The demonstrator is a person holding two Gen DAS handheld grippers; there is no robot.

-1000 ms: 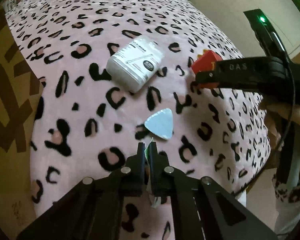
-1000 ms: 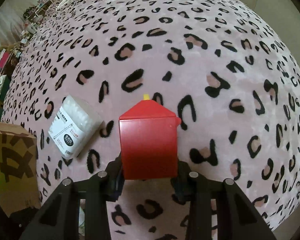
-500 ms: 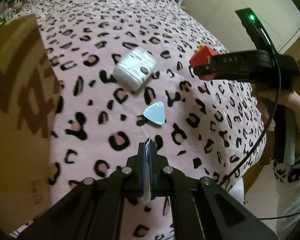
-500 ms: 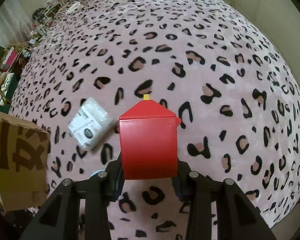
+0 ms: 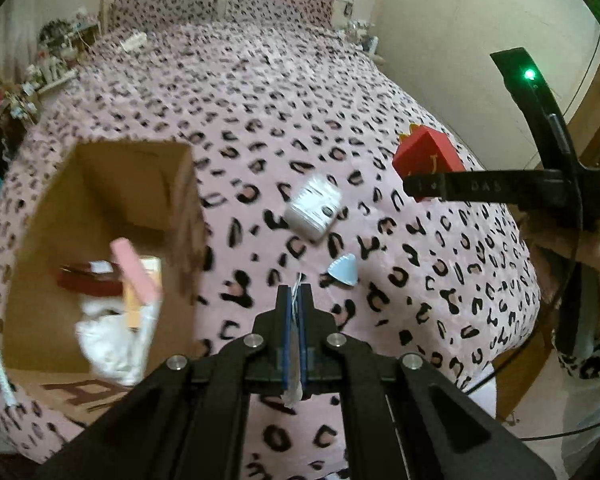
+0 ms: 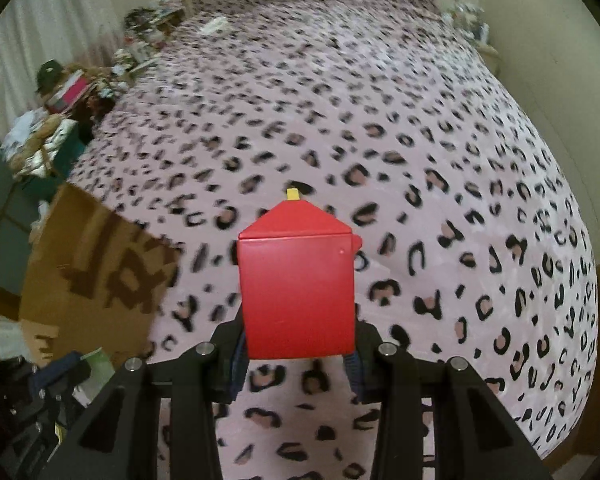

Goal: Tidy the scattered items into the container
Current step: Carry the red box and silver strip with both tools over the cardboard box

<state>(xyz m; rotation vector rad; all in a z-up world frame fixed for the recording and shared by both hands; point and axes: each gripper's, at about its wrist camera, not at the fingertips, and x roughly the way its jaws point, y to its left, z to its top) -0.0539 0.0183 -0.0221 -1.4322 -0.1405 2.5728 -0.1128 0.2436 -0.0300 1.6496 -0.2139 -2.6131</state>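
A bed covered by a pink leopard-print blanket (image 5: 284, 92) fills both wrist views. In the left wrist view, the left gripper (image 5: 296, 300) has its jaws pressed together on a thin flat packet (image 5: 295, 344) that stands edge-on between the pads, its torn upper end poking out past the fingertips. To the left of it an open cardboard box (image 5: 136, 184) sits on the blanket, with a pink stick-shaped item (image 5: 134, 276), something dark red and something white already inside, all blurred. On the blanket beyond the left gripper lie a pale blue triangular piece (image 5: 343, 272) and, a little farther off, a white tub of cotton swabs (image 5: 314, 212) on its side. At the right of that view the right gripper (image 5: 420, 186) is held above the bed by a person's hand (image 5: 560, 240), clamping a red house-shaped box (image 5: 428, 158). The right wrist view shows the same red box (image 6: 296, 288) squeezed between that gripper's two pads, its peaked end with a small yellow tab pointing away, and the cardboard box (image 6: 100, 276) down to the left
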